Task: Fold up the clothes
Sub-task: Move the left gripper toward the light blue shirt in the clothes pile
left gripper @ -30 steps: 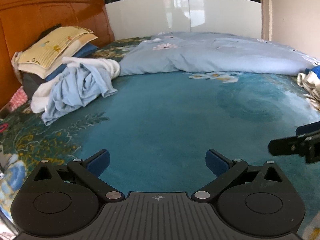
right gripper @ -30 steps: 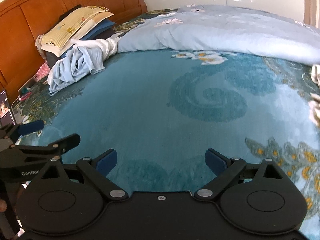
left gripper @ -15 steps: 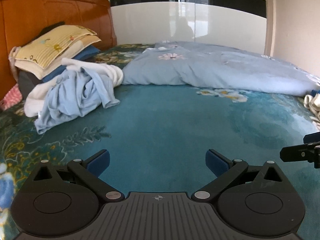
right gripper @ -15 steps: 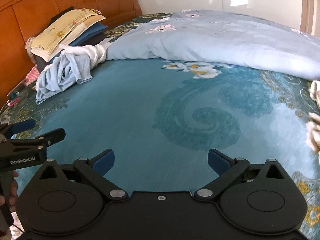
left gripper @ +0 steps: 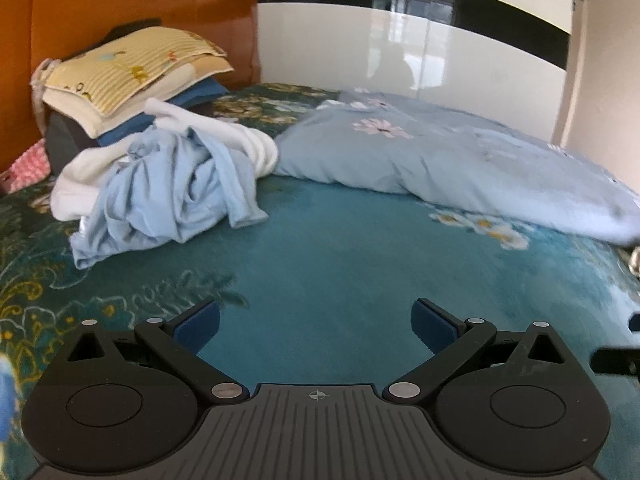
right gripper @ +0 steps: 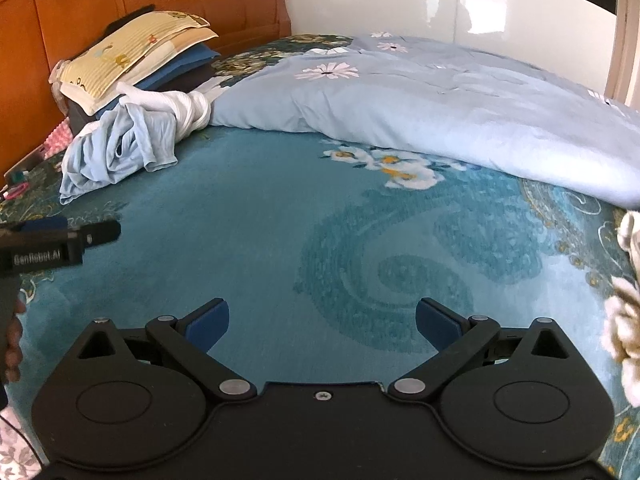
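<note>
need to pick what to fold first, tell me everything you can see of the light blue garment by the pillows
The light blue garment is a crumpled, unfolded heap of thin, soft-looking fabric with a sleeve or strip trailing toward the open bedspread. It lies on the teal bedspread in front of the stacked pillows, bunched against a white garment that wraps behind it. Neither gripper touches it.
</note>
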{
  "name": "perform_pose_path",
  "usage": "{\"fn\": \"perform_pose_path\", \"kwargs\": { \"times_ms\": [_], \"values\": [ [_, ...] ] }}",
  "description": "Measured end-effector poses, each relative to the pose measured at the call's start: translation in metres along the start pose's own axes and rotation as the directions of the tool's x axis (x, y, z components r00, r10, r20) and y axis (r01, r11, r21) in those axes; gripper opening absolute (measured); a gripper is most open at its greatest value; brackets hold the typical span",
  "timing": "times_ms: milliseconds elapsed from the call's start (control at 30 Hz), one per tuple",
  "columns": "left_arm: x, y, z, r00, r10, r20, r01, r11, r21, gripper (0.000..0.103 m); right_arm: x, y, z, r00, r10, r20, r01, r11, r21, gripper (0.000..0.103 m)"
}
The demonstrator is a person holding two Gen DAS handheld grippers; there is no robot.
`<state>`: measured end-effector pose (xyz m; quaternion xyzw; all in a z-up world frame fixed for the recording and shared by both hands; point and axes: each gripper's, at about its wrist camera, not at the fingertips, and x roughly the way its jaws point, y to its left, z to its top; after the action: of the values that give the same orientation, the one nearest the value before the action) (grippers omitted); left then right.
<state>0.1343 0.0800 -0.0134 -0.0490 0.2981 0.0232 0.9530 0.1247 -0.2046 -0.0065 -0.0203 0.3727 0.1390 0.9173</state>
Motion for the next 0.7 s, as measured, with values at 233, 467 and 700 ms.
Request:
{"fn": "perform_pose_path", "kwargs": {
  "times_ms": [233,467,700],
  "values": [
    [0.018,0.015,0.014,0.999,0.051,-0.013,-0.051,0.999,-0.001,0.103,0.008,0.000,0.005,1.000,-0.009,-0.004,0.009,1.000,-0.024,0.100],
    [0.035,0.023,0.025,0.994,0.113,-0.008,-0.113,0.993,0.026,0.103,0.018,-0.001,0.008,1.000,-0.012,-0.017,0.011,0.999,-0.031,0.100],
    [0.054,0.039,0.036,0.992,0.128,-0.017,-0.129,0.991,-0.019,0.103,0.026,-0.002,0.010,1.000,-0.004,-0.029,0.003,0.999,-0.042,0.100]
  ]
}}
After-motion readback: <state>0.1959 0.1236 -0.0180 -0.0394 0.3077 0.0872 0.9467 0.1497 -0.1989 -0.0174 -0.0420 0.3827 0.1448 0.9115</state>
